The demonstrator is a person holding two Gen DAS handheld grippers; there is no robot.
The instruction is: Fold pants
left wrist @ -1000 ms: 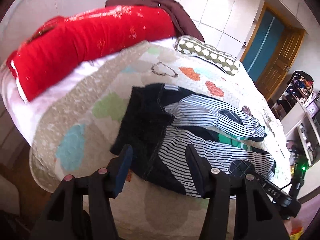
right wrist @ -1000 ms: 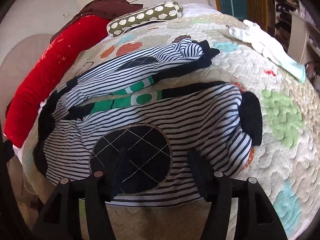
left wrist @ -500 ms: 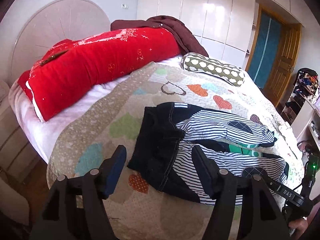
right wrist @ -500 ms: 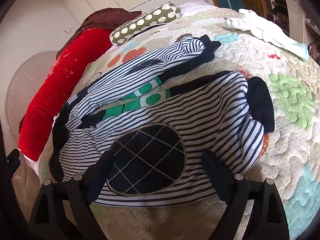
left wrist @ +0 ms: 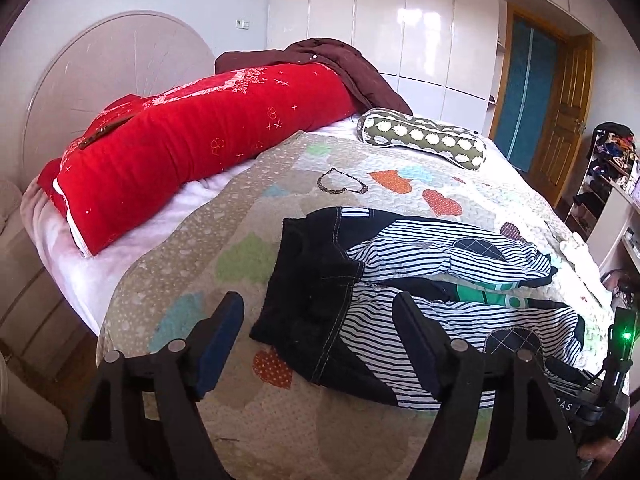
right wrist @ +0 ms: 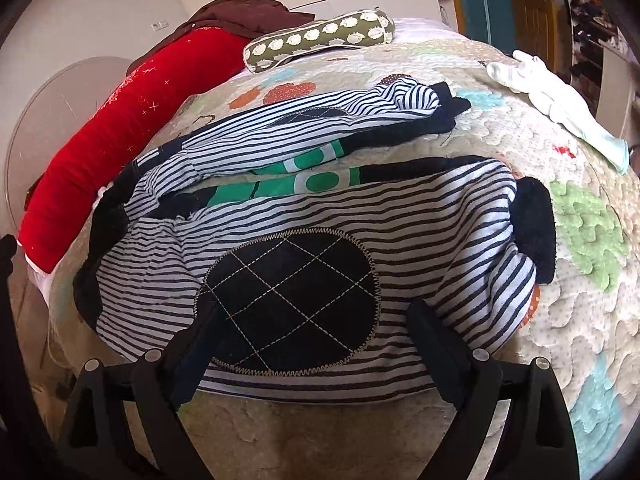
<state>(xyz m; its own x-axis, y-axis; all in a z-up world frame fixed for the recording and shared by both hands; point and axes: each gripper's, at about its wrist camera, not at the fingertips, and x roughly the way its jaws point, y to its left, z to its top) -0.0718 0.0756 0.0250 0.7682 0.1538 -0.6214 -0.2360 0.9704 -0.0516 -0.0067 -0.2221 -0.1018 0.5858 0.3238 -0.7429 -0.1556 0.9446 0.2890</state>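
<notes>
Small striped pants (left wrist: 400,292) (right wrist: 304,220) lie spread on the quilt, both legs side by side, with a dark waist part, dark quilted knee patches and a green strip between the legs. My left gripper (left wrist: 320,320) hovers over the waist end; its jaws are opening and hold nothing. My right gripper (right wrist: 312,320) stands open just above the near leg's knee patch (right wrist: 292,300), its pads apart from the cloth.
A patchwork quilt (left wrist: 248,240) covers the bed. A long red pillow (left wrist: 192,152) with a brown garment (left wrist: 340,64) lies by the headboard, a green dotted bolster (left wrist: 420,138) at the far side. A pale small garment (right wrist: 560,100) rests at the right.
Both grippers have opened wider. The left one has drawn back and tilted up from the waist edge, so more of the bed shows. The right one has let go of the near leg.
</notes>
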